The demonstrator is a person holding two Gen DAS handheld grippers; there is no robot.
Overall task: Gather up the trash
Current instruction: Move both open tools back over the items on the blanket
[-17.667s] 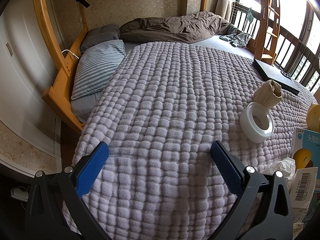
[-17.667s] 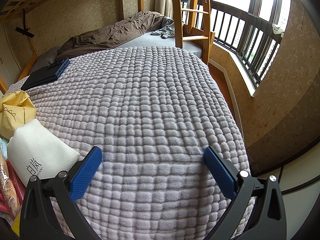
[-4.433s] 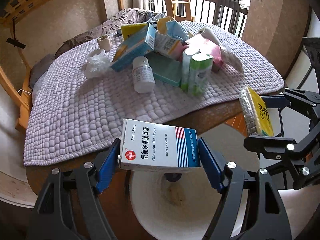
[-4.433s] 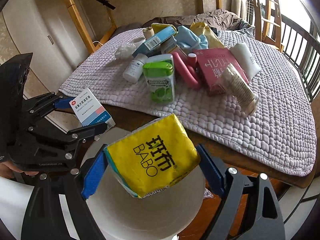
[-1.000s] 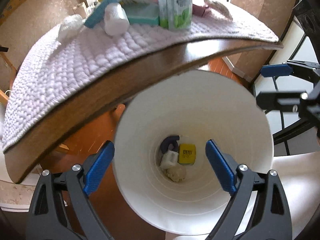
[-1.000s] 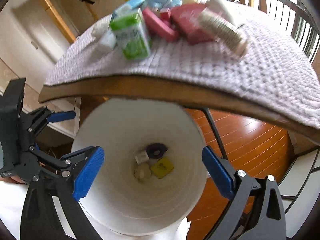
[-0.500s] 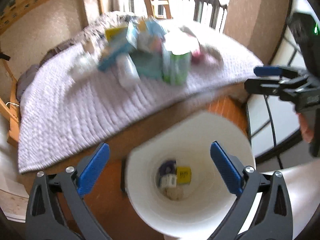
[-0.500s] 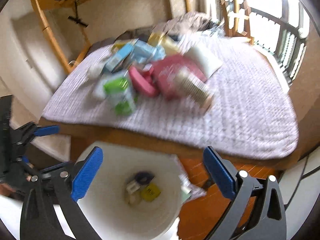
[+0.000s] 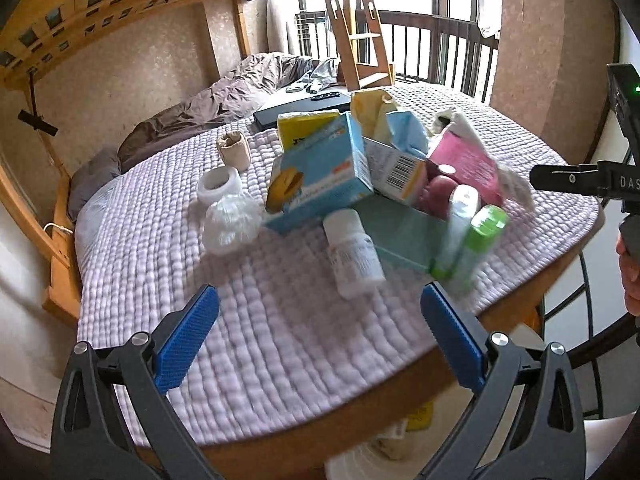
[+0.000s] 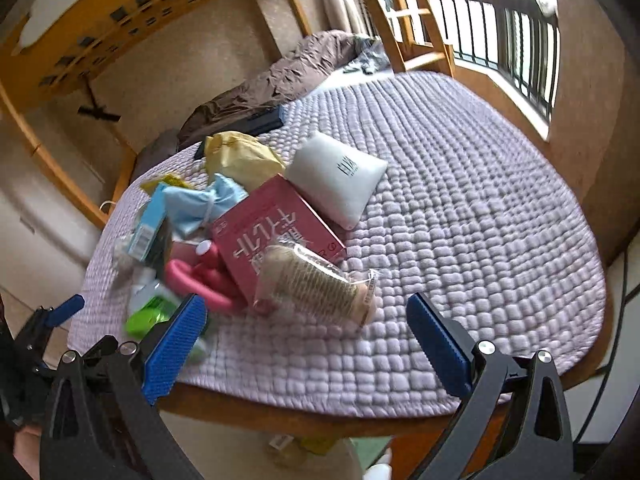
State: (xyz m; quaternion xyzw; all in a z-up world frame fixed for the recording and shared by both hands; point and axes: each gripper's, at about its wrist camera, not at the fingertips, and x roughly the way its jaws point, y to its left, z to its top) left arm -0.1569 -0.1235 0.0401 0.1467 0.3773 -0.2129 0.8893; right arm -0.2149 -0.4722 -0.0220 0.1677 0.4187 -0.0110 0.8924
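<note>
Below your spread, empty left gripper [image 9: 318, 330] only the blurred rim of the white bin [image 9: 360, 462] shows, scraps inside unreadable. Your right gripper [image 10: 304, 340] is likewise wide and empty. Beyond both jaws the trash pile [image 9: 372, 184] lies on the quilt [image 9: 280, 340]; a white bottle [image 9: 354, 252] lies nearest, its label smeared.

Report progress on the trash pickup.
Done: a few pieces lie in the white bin below the bed edge. In hand: nothing; left tongs and right tongs are open and empty. Left: the pile on the blanket, including the white bottle and cracker sleeve.
</note>
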